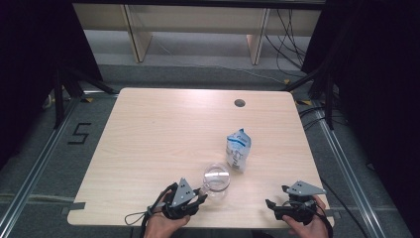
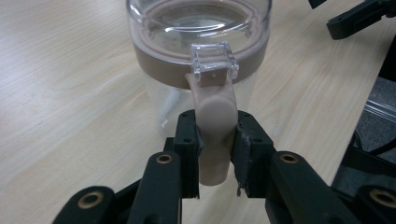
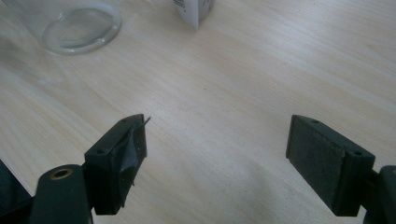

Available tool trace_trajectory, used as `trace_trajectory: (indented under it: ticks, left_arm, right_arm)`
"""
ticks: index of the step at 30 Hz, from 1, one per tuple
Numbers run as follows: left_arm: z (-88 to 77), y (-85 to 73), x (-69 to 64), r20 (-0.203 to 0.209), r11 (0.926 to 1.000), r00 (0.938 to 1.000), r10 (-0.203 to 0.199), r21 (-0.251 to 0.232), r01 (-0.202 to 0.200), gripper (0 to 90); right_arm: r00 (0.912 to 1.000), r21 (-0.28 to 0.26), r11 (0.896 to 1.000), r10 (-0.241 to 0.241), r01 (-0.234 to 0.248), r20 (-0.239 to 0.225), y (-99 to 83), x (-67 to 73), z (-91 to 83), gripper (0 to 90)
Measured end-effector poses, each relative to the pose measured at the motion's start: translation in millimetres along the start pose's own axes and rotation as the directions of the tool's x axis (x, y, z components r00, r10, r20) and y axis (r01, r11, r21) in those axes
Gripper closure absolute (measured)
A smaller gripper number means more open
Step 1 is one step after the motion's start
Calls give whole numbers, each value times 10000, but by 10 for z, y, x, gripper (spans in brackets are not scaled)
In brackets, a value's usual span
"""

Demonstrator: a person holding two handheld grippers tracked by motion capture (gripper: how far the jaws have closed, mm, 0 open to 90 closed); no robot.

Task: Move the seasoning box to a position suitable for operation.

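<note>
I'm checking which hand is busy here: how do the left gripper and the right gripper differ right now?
The left gripper has its jaws closed on the beige handle of the clear jar; the right gripper has its jaws wide apart with only bare table between them. The left sits against the jar, while the right is off near the table's corner, apart from jar and white-and-blue pouch. Both are black and hand-held.
</note>
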State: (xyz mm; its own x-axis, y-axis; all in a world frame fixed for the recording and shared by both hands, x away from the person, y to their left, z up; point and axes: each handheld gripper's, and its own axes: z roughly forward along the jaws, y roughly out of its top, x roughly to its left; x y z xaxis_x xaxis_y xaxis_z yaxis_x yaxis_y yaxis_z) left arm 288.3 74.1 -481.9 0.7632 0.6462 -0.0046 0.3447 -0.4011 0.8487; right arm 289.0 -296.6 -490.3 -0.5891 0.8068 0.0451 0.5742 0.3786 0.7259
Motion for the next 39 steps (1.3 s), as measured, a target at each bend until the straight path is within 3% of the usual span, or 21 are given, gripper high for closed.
trace_trajectory:
  ticks: [1,2,4,6,7,9,10,16,21,22,27,30,33,39]
  left_arm:
    - [0,0,0,0,10000,10000,0,0,0,723]
    - [-25,-3,74,64,9995,9996,292,122,-293,722]
    - [-36,-10,89,19,9998,9999,166,149,-167,722]
    - [-45,-15,145,283,9997,9995,134,192,-139,722]
    - [-59,-12,172,285,9987,9988,398,306,-407,722]
    - [-68,-17,192,359,9981,9981,506,327,-517,722]
    - [-66,-42,201,592,9988,9971,483,50,-487,720]
    - [-130,-67,293,685,9973,9953,685,211,-701,721]
    - [-139,-74,404,882,9954,9919,917,203,-938,722]
    - [-120,-71,433,740,9956,9930,924,74,-932,719]
    - [-119,-69,588,296,9967,9963,808,65,-811,726]
    - [-124,-77,607,175,9979,9978,640,41,-641,733]
    - [-145,-72,623,182,9960,9962,856,238,-860,734]
    - [-155,-85,639,-42,9978,9979,645,163,-644,738]
  right_arm:
    - [10000,0,10000,0,0,0,0,0,0,212]
    - [9999,-58,9999,146,-146,-45,-3,14,4,215]
    - [10000,-67,10000,48,-49,-58,-2,5,6,216]
    - [9999,-60,9999,-156,156,-2,2,-3,6,220]
    - [10000,-54,10000,-44,44,-81,2,5,8,220]
    - [9997,-36,10000,-23,23,-230,2,4,11,221]
    - [9991,24,9999,-131,132,-403,5,3,13,224]
    - [9985,33,9993,-359,361,-423,7,-7,22,226]
    - [9988,154,9997,-185,193,-462,9,9,19,226]
    - [9992,-13,9994,-332,332,-238,7,24,24,228]
    - [9991,2,9994,-333,333,-278,8,22,25,227]
    - [9988,16,9994,-344,344,-341,7,31,19,228]
    - [9976,-149,9977,-661,658,-226,15,24,32,230]
    - [9980,-162,9982,-582,578,-236,12,26,30,230]
